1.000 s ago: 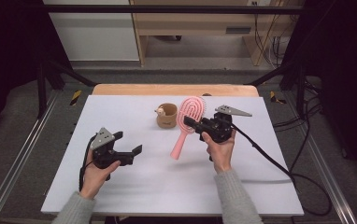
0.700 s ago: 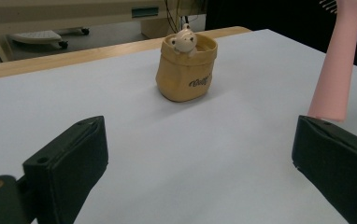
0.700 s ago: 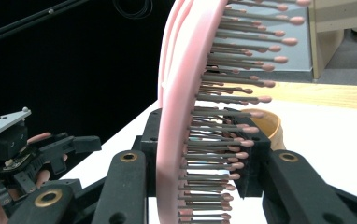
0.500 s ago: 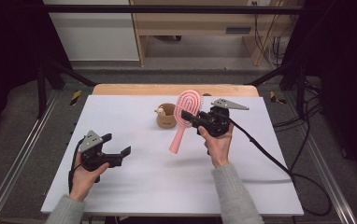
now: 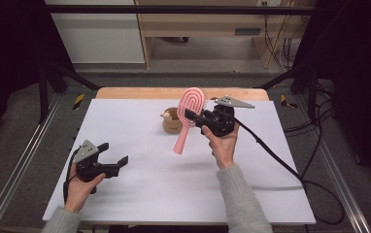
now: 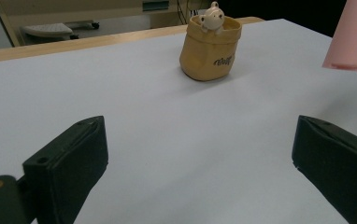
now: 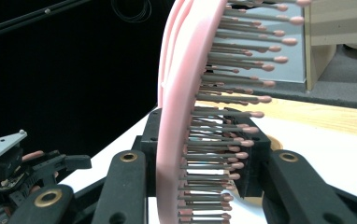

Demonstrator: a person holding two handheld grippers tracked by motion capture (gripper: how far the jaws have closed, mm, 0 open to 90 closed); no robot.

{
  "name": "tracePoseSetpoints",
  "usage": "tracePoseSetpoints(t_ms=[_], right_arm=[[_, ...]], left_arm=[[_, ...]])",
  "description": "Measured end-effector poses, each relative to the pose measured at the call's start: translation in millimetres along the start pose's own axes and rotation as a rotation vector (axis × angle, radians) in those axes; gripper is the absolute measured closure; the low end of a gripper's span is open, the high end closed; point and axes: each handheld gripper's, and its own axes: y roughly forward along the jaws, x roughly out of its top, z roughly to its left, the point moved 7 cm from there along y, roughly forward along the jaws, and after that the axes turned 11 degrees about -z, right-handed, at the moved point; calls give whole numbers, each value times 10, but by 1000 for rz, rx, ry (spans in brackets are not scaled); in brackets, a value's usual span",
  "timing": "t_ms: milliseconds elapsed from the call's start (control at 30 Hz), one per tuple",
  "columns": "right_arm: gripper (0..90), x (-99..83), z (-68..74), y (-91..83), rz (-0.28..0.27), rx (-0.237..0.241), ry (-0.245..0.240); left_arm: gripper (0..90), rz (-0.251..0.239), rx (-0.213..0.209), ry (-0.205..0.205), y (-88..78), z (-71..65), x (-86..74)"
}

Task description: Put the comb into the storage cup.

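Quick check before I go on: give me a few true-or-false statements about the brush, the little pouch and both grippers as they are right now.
1. The right gripper is shut on the pink hairbrush. True.
2. The hairbrush lies flat on the table. False: it is held up off the table, handle hanging down.
3. The left gripper holds the tan pouch. False: its jaws are open with nothing between them, and the pouch stands apart from it.
4. A small figure peeks out of the pouch. True.
5. The pouch stands upright on the table. True.
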Motion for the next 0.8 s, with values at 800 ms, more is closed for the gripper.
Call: tracePoseSetpoints(t_ms=[800], right_arm=[[628,254,-66,206,-19,-52,-42]], left_arm=[[26,18,2,-13,7,68,-93]])
